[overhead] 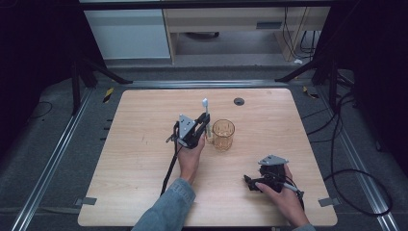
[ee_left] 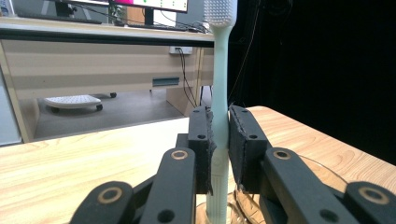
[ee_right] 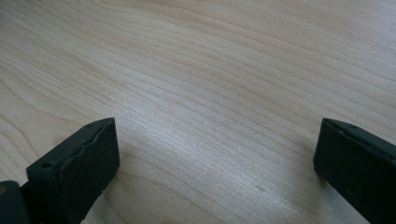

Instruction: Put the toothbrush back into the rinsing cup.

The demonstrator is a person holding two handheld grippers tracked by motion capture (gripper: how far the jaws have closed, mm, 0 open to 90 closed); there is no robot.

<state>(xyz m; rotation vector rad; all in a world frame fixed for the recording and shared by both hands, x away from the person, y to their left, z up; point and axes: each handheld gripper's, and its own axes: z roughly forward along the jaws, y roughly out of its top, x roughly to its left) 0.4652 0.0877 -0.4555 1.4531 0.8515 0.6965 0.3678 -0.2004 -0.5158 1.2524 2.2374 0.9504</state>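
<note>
Dim overhead light, dark surroundings, soft focus

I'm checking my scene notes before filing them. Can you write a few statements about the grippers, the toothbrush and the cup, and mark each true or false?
1. The left gripper is shut on the toothbrush. True.
2. The toothbrush lies flat on the table. False: it stands upright, bristle head on top.
3. The right gripper holds the cup. False: its jaws stand wide open over bare wood, with nothing between them.
4. The cup is amber and see-through, standing just right of the left gripper in the high view. True.
</note>
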